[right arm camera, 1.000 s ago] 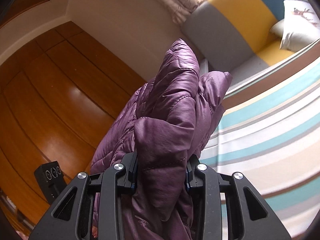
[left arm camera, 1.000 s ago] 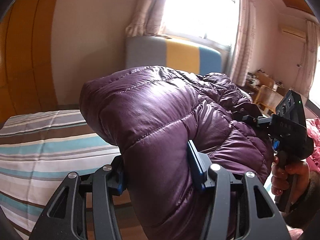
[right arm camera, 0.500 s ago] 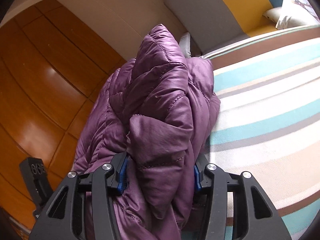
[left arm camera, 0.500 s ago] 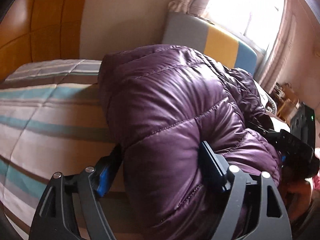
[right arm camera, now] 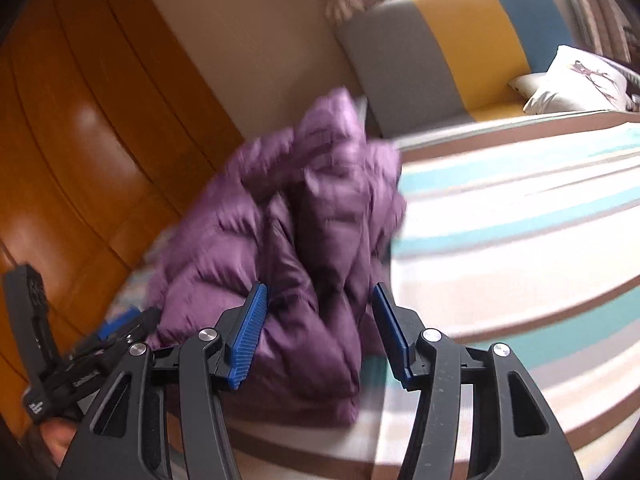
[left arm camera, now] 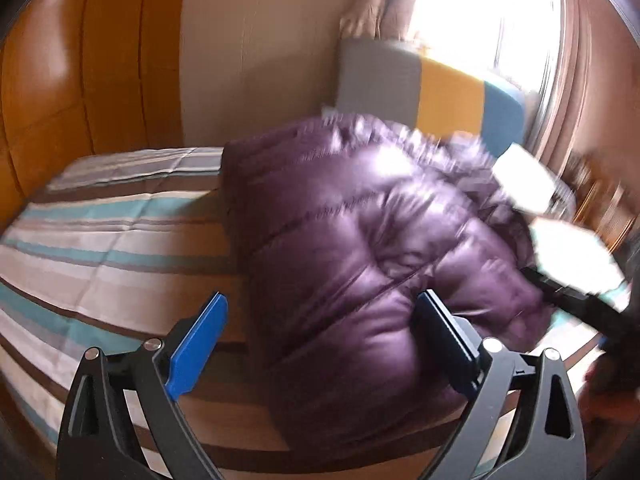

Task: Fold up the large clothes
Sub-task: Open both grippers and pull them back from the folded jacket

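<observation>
A purple puffer jacket [left arm camera: 360, 248] is lying bunched in a thick folded heap on the striped bedspread [left arm camera: 104, 240], its quilted panels catching the window light, and both hand-held grippers are standing close over it. The left gripper [left arm camera: 320, 344] is pointing down at the near end of the heap with its jaws opening wide — the blue pad [left arm camera: 198, 346] on the left is standing clear of the fabric over bare bedspread, while the other pad is sitting right against the jacket's bulging edge, though the blur makes it hard to tell whether it is pressing. The right gripper [right arm camera: 318, 332] is also opening, its two blue ribbed pads [right arm camera: 246, 338] flanking a fold of the jacket [right arm camera: 304, 248]; the fold is lying between them, and the pads seem to be parting from the cloth rather than squeezing it. In the right wrist view the left gripper [right arm camera: 120, 328] is showing at the lower left, just beside the jacket's far side, with part of a hand [right arm camera: 52, 440] below it. In the left wrist view the right gripper [left arm camera: 580, 304] is reaching in from the right edge, blurred. Behind the bed a padded headboard [right arm camera: 460, 40] in grey, yellow and blue panels is standing against the wall, with a white pillow [right arm camera: 576, 80] resting at its foot and a wooden wardrobe [right arm camera: 80, 140] filling the left side.
</observation>
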Demonstrator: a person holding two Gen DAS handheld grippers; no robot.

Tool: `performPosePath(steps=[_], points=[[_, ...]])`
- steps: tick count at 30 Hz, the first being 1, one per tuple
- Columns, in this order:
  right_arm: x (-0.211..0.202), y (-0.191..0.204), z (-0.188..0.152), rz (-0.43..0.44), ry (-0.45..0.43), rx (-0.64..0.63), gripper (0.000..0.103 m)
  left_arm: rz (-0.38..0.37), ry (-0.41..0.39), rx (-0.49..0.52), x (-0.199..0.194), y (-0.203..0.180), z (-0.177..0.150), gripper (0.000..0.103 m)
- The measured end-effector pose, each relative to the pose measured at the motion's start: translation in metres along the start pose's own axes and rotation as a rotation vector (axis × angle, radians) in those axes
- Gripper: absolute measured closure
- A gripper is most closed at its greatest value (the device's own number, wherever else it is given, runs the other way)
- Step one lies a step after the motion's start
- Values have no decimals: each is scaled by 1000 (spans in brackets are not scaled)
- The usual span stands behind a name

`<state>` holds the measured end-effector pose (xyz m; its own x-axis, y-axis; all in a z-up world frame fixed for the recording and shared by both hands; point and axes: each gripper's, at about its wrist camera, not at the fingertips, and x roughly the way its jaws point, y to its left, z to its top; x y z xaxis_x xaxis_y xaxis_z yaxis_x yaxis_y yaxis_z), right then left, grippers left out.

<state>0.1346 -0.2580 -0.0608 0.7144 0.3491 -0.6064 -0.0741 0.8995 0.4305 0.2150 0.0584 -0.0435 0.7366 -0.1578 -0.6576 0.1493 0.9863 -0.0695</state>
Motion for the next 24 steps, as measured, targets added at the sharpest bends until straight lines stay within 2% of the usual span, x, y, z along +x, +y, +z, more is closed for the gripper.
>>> performPosePath(steps=[3,7,10,11,12,15,20,23,24], points=[[24,10,-17,-36,88,-52,46,46,33,46,8,-1,-12,7],[25,11,-19,-50,95,-31,45,55,46,33,10,1,-16,7],[13,20,-10,-83,63,-58,44,72,43,33,-1,-2,-13,6],[10,30,-7,-87,48,-62,42,82,40,41,-8,-5,-13,2],[6,34,-7,-92,36,-64,35,93,34,48,-15,-7,-13,2],[-22,43,-8,-87,-24,-82,22,99,27,44,-34,-11,-18,2],[-50,64,-35,-103,-50,-163,8,100,30,11,-61,-16,-32,2],[-63,71,-46,-119,-48,-190,7,114,24,-14,-77,-19,-41,2],[-69,72,-48,-122,-49,-194,3,119,17,-19,-81,-19,-43,2]])
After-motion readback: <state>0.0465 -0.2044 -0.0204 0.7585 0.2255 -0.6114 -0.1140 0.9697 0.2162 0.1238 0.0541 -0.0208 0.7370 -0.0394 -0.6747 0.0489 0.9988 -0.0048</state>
